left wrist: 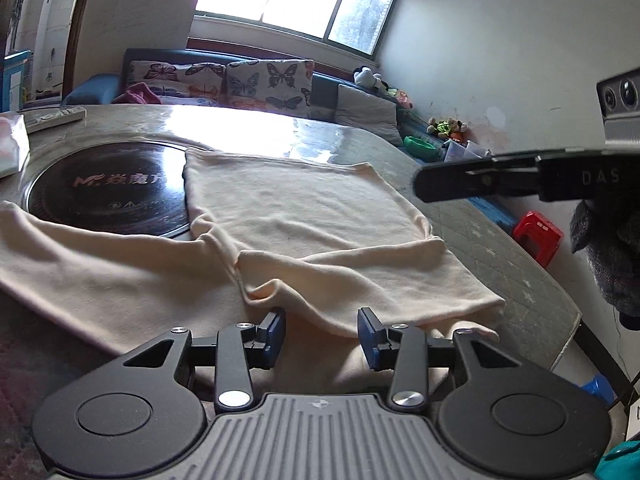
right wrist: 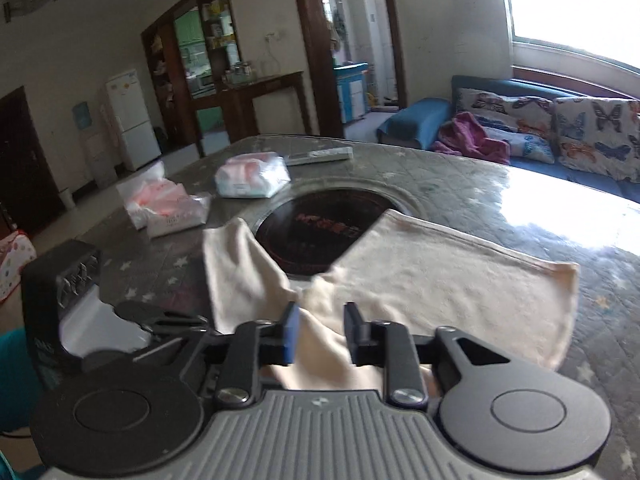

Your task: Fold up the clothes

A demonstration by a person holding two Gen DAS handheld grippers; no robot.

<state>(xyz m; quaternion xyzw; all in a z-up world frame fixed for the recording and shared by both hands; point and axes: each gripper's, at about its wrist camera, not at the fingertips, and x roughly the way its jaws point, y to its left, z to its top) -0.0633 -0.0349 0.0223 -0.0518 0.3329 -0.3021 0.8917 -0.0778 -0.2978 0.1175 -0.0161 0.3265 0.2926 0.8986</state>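
Both sets of fingers spread wide, left gripper (left wrist: 322,334) and right gripper (right wrist: 320,330) empty above cream garment (left wrist: 304,216) on bench (left wrist: 500,248).

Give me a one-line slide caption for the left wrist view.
Open left gripper poised over the near edge of a partly folded cream garment on the table, right gripper hovering alongside.

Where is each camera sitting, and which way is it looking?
Left wrist: on the left gripper, facing the window and sofa; its open fingers, plus the right gripper and a gloved hand, show.
Right wrist: on the right gripper, facing the fridge and doorway; its open fingers show.
Shared: cream garment, table, black hotplate.
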